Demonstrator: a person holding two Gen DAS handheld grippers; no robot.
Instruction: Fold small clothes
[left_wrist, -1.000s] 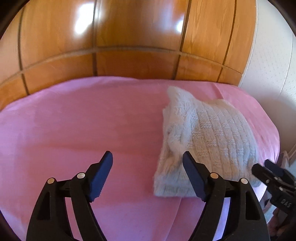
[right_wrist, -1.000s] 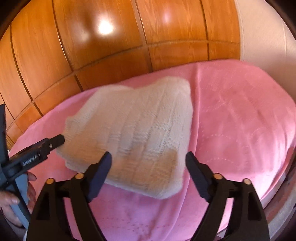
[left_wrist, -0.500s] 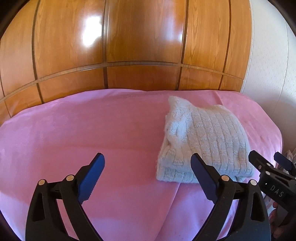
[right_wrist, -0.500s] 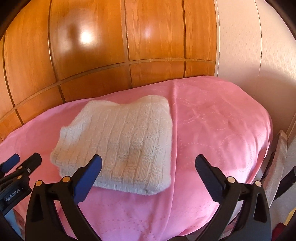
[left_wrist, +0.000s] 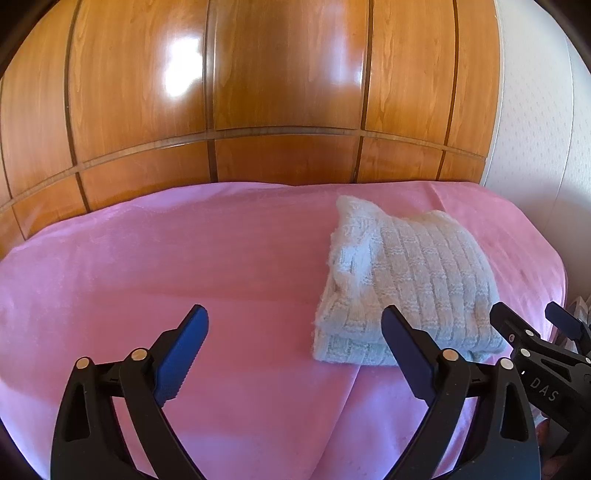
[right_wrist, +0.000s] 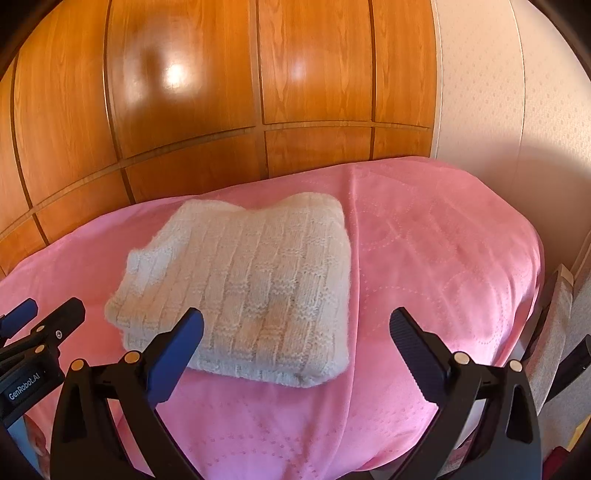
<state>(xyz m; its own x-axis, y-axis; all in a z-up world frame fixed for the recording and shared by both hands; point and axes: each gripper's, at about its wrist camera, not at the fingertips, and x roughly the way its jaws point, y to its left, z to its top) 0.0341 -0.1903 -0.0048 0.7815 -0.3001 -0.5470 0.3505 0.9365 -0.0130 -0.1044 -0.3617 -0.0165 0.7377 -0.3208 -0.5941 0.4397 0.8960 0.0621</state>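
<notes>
A white knitted garment (left_wrist: 402, 280) lies folded into a compact rectangle on the pink bedspread (left_wrist: 166, 258). In the left wrist view it is to the right of centre, partly behind my right finger. My left gripper (left_wrist: 295, 325) is open and empty, held back above the near part of the bed. In the right wrist view the garment (right_wrist: 251, 284) is left of centre. My right gripper (right_wrist: 295, 328) is open and empty, just short of the garment's near edge. Each gripper shows at the other view's side: the right gripper (left_wrist: 532, 325) and the left gripper (right_wrist: 40, 317).
A glossy wooden panelled wall (left_wrist: 258, 92) stands right behind the bed. A white textured wall (right_wrist: 517, 92) is at the right. The bed's right edge (right_wrist: 539, 266) drops off beside a narrow gap with objects on the floor.
Both grippers have pulled back and up from the folded garment, and their jaws have opened wider. The garment has stayed in place on the bedspread.
</notes>
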